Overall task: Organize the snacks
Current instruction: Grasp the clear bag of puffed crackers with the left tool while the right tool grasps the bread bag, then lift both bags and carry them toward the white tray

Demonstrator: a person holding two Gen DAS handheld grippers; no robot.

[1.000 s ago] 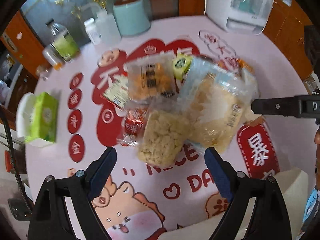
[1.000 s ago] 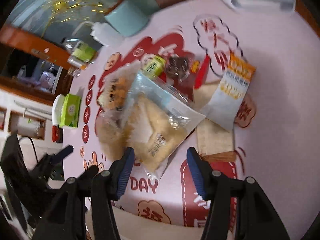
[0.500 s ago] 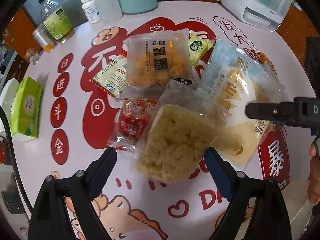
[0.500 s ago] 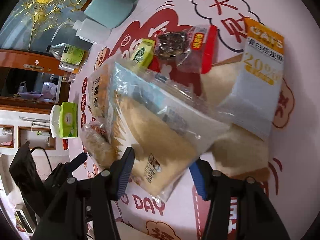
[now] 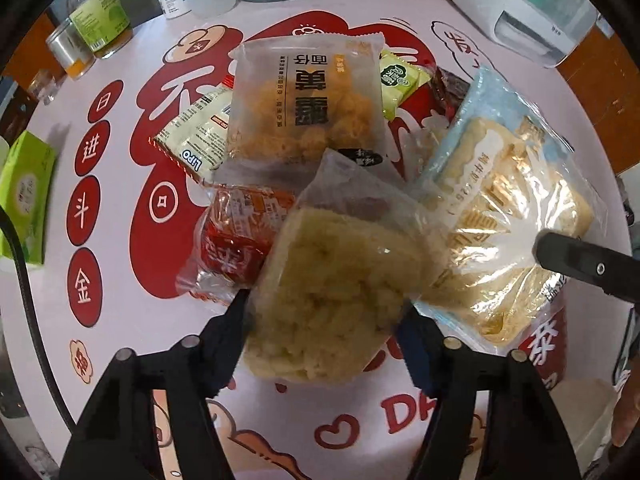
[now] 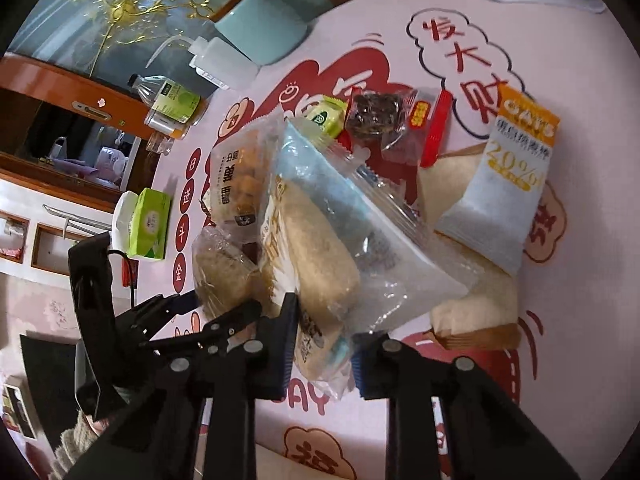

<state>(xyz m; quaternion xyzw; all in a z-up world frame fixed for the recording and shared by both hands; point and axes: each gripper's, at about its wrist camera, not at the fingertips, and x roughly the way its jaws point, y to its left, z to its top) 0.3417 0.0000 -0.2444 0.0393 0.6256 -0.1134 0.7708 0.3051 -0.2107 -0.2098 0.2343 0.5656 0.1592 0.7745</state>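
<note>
Left tool (image 5: 324,320) is closing on the rice-crisp packet (image 5: 332,288); right tool (image 6: 324,344) (at 6 o'clock) clamps the bread bag (image 6: 320,280).

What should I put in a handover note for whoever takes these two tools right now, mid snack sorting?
Left tool: jaws closing, pads against the sides of the clear packet of pale yellow puffed rice cake.
Right tool: shut on the near end of the big light-blue and clear bag of cream-coloured bread.
Both packets lie in the pile on the pink round table with red cartoon print, with the frosted packet of golden floss cake, the red wrapper and the white and orange oat bar pouch.
Done: nothing visibly sorted yet.
Left: lift both packets out, then sort the rest.
</note>
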